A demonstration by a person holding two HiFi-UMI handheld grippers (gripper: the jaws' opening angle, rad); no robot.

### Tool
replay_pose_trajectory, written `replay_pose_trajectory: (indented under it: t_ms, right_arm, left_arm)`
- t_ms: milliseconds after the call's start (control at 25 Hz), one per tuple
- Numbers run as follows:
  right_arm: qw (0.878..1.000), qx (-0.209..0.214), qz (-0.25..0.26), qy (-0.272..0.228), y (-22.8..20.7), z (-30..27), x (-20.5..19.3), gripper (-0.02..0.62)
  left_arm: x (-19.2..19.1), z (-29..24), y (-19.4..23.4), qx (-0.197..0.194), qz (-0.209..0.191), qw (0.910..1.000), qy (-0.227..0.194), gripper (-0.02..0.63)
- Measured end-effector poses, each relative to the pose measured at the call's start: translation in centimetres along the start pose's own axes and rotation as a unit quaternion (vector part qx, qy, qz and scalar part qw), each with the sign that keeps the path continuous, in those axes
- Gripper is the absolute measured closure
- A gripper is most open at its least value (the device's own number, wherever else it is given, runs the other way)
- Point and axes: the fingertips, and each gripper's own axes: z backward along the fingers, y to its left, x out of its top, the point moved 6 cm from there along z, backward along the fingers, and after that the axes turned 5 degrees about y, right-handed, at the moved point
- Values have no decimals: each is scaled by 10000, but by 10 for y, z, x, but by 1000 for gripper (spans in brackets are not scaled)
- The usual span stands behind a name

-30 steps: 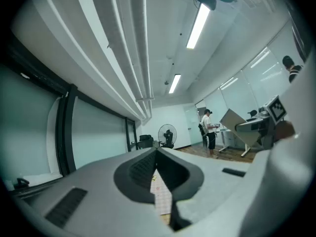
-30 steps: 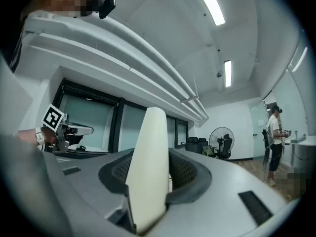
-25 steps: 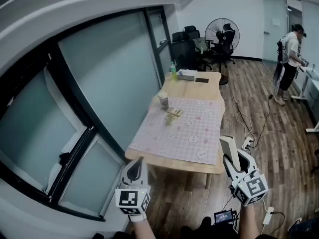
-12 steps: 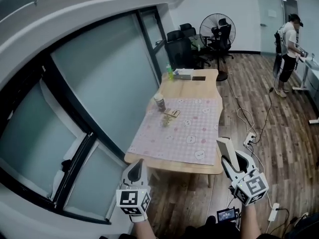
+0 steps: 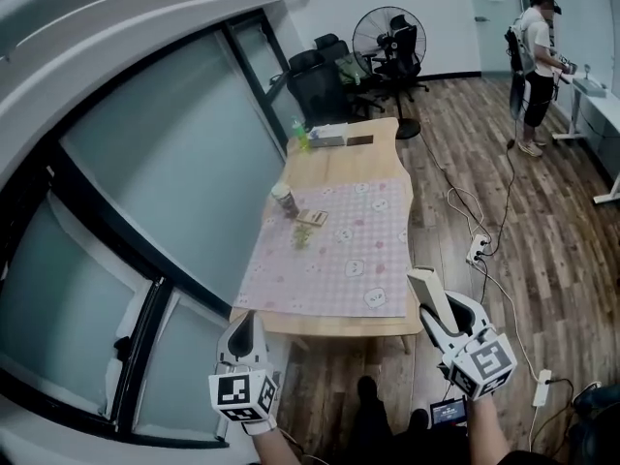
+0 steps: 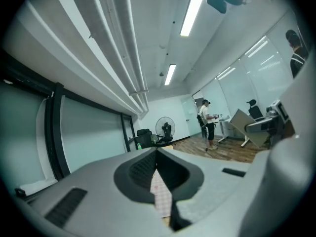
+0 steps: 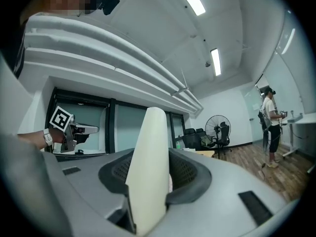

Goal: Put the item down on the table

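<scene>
While the right gripper [image 5: 441,316] clamps a white item [image 5: 422,287] between its jaws, the left gripper [image 5: 245,324] shows jaws together, empty.

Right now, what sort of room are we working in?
Probably an office: swivel chairs at the far end of a wooden table, frosted glass partitions beside it, and a pedestal fan.
</scene>
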Motion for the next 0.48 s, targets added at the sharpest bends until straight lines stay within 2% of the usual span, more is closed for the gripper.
replay_pose_trajectory:
  t_ms: [200, 480]
  right_arm:
    - [9999, -25, 102, 89, -12, -42, -3, 423]
    - [9992, 70, 366, 141, -17, -157, 27, 423]
  left_arm:
    - [-16, -48, 8, -104, 105, 9999, 21, 606]
    - [-19, -149, 59, -301, 354, 9989, -59, 606]
